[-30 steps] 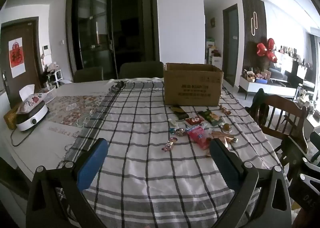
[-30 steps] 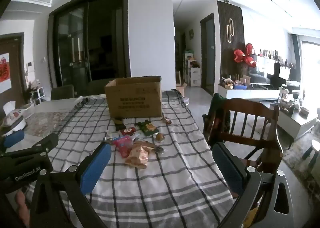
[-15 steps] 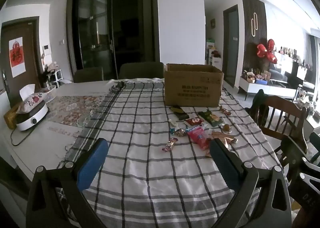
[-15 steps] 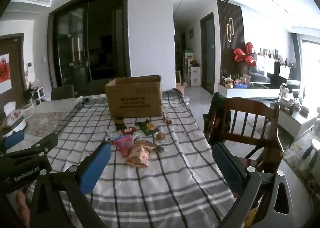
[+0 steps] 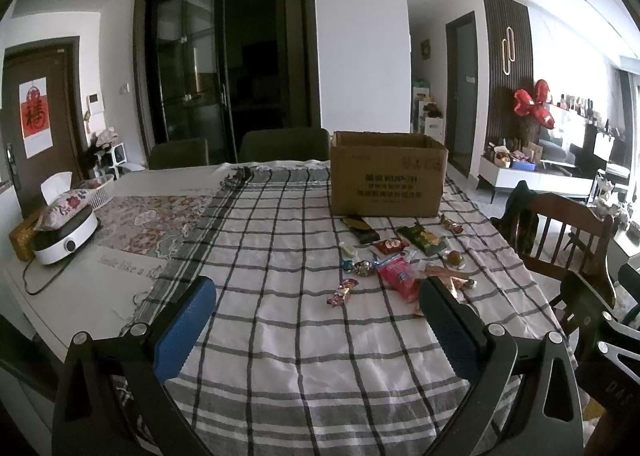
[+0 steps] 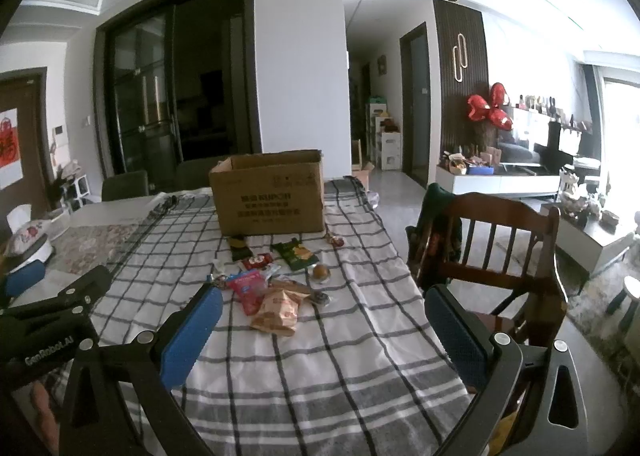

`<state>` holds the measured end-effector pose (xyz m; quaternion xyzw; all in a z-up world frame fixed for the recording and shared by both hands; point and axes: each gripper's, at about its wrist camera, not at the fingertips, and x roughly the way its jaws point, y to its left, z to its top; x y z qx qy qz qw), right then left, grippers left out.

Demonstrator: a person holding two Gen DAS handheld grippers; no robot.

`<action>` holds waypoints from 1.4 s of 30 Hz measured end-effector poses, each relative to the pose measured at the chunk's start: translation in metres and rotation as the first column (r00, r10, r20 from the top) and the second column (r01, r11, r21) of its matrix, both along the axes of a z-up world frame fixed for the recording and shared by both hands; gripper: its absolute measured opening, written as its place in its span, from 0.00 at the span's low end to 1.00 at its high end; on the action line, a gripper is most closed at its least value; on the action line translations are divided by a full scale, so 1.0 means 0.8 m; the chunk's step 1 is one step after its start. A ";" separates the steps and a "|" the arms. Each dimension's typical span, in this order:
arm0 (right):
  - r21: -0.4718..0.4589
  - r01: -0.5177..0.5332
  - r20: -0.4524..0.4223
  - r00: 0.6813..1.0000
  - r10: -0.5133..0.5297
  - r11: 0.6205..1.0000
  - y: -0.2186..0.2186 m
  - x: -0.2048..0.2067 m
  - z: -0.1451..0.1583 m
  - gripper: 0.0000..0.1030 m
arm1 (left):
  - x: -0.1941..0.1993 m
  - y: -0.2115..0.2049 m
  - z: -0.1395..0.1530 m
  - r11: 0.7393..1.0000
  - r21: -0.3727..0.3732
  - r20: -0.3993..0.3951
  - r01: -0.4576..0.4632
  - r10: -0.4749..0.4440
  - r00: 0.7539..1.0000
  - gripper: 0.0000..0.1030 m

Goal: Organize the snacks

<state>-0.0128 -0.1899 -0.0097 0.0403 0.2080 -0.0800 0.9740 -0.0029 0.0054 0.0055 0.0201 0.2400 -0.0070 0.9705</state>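
Observation:
Several snack packets lie on the checked tablecloth (image 5: 280, 328) in front of an open cardboard box (image 5: 386, 176): a pink packet (image 5: 397, 274), a green packet (image 5: 421, 239), a dark bar (image 5: 362, 228) and small wrapped candies (image 5: 340, 293). In the right wrist view the box (image 6: 269, 194), the pink packet (image 6: 248, 288) and an orange-tan packet (image 6: 278, 312) show. My left gripper (image 5: 316, 330) is open and empty, short of the snacks. My right gripper (image 6: 324, 336) is open and empty, just behind the orange-tan packet.
A white appliance (image 5: 66, 238) with a tissue box on it stands at the table's left edge. A wooden chair (image 6: 496, 252) stands at the right side. Dark chairs (image 5: 284, 146) stand at the far side. The left gripper's body (image 6: 52, 320) shows at the left.
Both grippers have shifted very slightly; nothing on the table has moved.

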 end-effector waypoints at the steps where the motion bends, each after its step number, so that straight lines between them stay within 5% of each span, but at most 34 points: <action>1: 0.000 0.000 -0.001 1.000 0.000 1.000 0.000 0.000 0.001 0.99 | 0.000 0.000 0.000 1.000 0.001 -0.001 0.000 0.000 1.000 1.00; 42: -0.003 -0.009 -0.008 1.000 0.009 1.000 0.003 0.001 -0.002 0.99 | -0.003 0.001 0.003 1.000 -0.005 0.002 0.002 -0.002 1.000 1.00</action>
